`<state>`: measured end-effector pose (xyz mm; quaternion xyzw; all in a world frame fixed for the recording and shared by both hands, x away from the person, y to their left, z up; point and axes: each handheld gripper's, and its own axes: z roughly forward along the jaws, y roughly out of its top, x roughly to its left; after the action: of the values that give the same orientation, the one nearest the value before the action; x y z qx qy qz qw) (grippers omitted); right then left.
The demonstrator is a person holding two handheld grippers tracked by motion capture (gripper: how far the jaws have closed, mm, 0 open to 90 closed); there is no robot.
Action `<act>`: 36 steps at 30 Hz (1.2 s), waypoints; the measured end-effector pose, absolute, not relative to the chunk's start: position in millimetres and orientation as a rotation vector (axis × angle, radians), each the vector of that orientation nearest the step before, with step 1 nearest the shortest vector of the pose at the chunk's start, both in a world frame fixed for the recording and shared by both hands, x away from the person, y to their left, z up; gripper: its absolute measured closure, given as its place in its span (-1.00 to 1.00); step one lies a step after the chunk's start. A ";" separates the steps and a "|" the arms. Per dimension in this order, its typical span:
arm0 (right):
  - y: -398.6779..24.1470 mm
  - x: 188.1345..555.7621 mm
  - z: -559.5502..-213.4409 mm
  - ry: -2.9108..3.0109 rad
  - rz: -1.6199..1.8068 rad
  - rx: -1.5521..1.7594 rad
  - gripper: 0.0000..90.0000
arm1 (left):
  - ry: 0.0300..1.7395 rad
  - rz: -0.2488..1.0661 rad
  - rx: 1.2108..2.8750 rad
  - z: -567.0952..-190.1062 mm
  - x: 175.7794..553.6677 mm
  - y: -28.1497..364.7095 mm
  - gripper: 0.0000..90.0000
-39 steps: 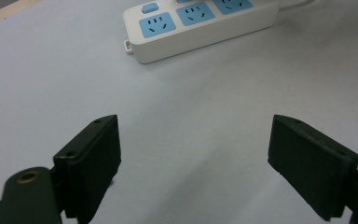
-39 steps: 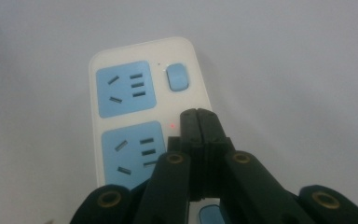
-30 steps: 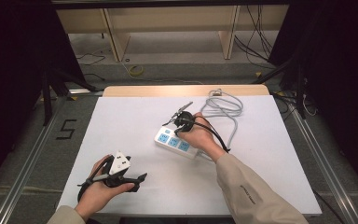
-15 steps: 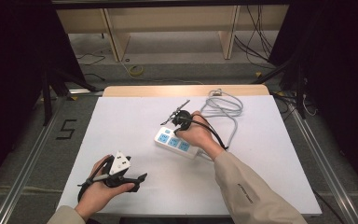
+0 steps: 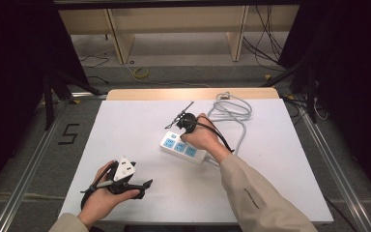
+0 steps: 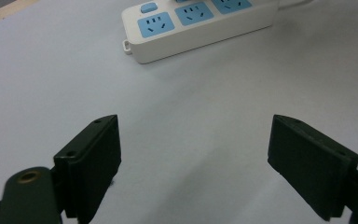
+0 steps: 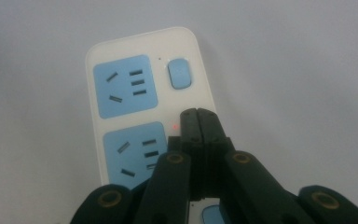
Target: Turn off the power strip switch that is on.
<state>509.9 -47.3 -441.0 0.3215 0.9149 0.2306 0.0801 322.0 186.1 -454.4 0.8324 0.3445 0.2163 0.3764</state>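
A white table (image 5: pixel 140 125) stands in a dark room with wooden shelves behind it. In the high view, the white power strip (image 5: pixel 183 148) lies near the middle of the table, and its grey cable (image 5: pixel 236 118) loops at the far right. The right gripper (image 5: pixel 178 119) is above the strip's far end; the left gripper (image 5: pixel 125 186) rests at the near left, well apart. In the left gripper view, the jaws are spread wide over bare table, the power strip (image 6: pixel 198 25) farther off. In the right gripper view, the jaws are pressed together over the power strip (image 7: pixel 135 88), just beside a small red light (image 7: pixel 174 126) and near the blue switch (image 7: pixel 179 73).

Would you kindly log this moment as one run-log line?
right tool: shut, over power strip | left tool: open, empty | red light: lit
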 end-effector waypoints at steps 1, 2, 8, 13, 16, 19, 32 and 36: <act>-47.4 510.1 -440.9 2.739 0.684 0.956 1.00 | 0.881 0.553 2.129 -454.4 322.0 186.1 -0.63; -47.4 510.3 -440.9 2.740 0.685 0.954 1.00 | 0.882 0.553 2.129 -454.4 322.0 186.1 -0.63; -45.3 509.6 -440.8 2.734 0.673 0.959 1.00 | 0.882 0.555 2.128 -454.5 321.9 185.8 -0.63; -44.3 509.1 -440.5 2.733 0.661 0.965 1.00 | 0.882 0.554 2.128 -454.6 321.8 185.5 -0.63; -43.7 509.3 -440.8 2.734 0.650 0.965 1.00 | 0.881 0.554 2.129 -454.6 321.9 185.4 -0.63; -43.2 509.3 -440.7 2.731 0.646 0.962 1.00 | 0.877 0.555 2.133 -454.5 321.9 185.4 -0.63; -43.9 509.6 -440.8 2.735 0.651 0.970 1.00 | 0.879 0.554 2.131 -454.7 321.9 184.7 -0.63; -43.9 509.6 -440.8 2.736 0.651 0.968 1.00 | 0.876 0.555 2.135 -454.6 322.1 185.0 -0.63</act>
<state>509.6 -43.9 -440.8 0.3244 0.9166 0.2181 0.0835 322.1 185.0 -454.6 0.8340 0.3420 0.2168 0.3748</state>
